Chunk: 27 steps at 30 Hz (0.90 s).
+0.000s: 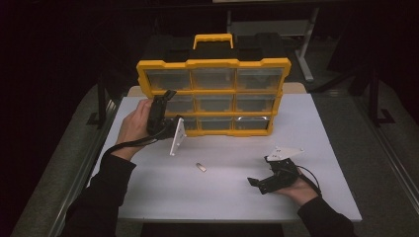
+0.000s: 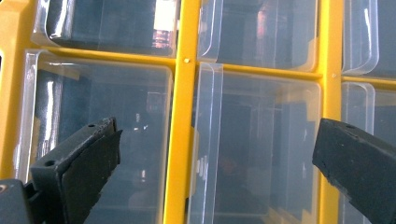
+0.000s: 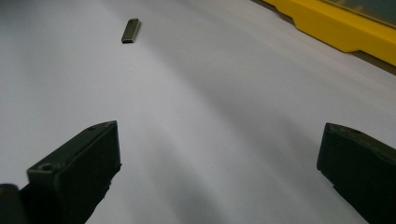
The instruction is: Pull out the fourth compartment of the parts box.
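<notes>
Organiser case point(image 1: 213, 97), yellow-framed with clear compartment lids and a carry handle, stands upright at centre frame near the far edge of the white table point(image 1: 316, 148). The left gripper point(image 1: 168, 97) is raised against the case's left column, at the middle row. In the left gripper view its jaws stand wide apart with nothing between them, straddling the yellow divider point(image 2: 180, 140) between two clear lids point(image 2: 100, 140); no contact with the plastic can be confirmed.

The right gripper point(image 1: 258, 185) rests low at lower right of the high view, jaws likewise wide and empty, pointed across bare tabletop. A small dark flat piece point(image 1: 200, 168) lies loose at lower centre, well apart from both tools; it appears at upper left in the right gripper view point(image 3: 130, 30).

Assessment: the step in hand looks like engaging a compartment on the case's left side. Recommend shifting off the divider onto a lid edge before closing, approaching squarely, and using light pressure, since the upright case could tip backward. The idle right tool could steady the frame.

Table surface is clean, matte and evenly lit. The surrounding room is dark, with metal frame legs visible at upper right.
</notes>
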### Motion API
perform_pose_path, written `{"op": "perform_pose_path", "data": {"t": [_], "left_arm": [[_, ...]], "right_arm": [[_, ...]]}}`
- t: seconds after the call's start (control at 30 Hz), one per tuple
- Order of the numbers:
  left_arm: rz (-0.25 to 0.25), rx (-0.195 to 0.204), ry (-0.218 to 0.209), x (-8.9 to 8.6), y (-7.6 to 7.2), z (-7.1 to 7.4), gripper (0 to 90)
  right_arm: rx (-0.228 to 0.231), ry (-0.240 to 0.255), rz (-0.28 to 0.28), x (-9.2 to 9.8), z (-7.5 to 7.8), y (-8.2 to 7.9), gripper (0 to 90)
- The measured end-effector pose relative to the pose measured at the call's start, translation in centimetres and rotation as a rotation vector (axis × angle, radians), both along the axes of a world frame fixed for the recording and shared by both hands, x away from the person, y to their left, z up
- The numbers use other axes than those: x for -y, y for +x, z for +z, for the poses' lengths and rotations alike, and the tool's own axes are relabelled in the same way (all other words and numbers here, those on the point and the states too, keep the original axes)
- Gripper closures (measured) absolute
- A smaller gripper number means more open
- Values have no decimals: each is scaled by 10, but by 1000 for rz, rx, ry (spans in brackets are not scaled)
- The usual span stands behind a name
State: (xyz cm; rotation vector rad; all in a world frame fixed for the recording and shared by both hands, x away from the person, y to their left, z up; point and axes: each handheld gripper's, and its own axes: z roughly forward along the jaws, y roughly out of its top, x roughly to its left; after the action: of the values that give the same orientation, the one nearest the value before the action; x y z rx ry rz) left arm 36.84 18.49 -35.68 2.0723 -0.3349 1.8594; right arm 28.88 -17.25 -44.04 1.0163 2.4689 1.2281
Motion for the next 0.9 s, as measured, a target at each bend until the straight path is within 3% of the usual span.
{"op": "perform_pose_path", "data": {"t": [0.1, 0.23, 0.43, 0.67, 0.9], "left_arm": [[7, -11, -4, -2, 0, -1, 8], [12, -25, -10, -4, 0, -2, 119], [21, -23, -14, -7, 0, -1, 154], [36, -22, 16, -7, -1, 0, 241], [43, -22, 15, -8, 0, -2, 312]], "right_arm": [[2, -2, 3, 0, 0, 0, 0], [6, -5, 2, 0, 0, 0, 0], [4, -6, -1, 0, 0, 0, 0], [4, -8, 3, 0, -1, 0, 0], [2, -8, 3, 0, -1, 0, 0]]}}
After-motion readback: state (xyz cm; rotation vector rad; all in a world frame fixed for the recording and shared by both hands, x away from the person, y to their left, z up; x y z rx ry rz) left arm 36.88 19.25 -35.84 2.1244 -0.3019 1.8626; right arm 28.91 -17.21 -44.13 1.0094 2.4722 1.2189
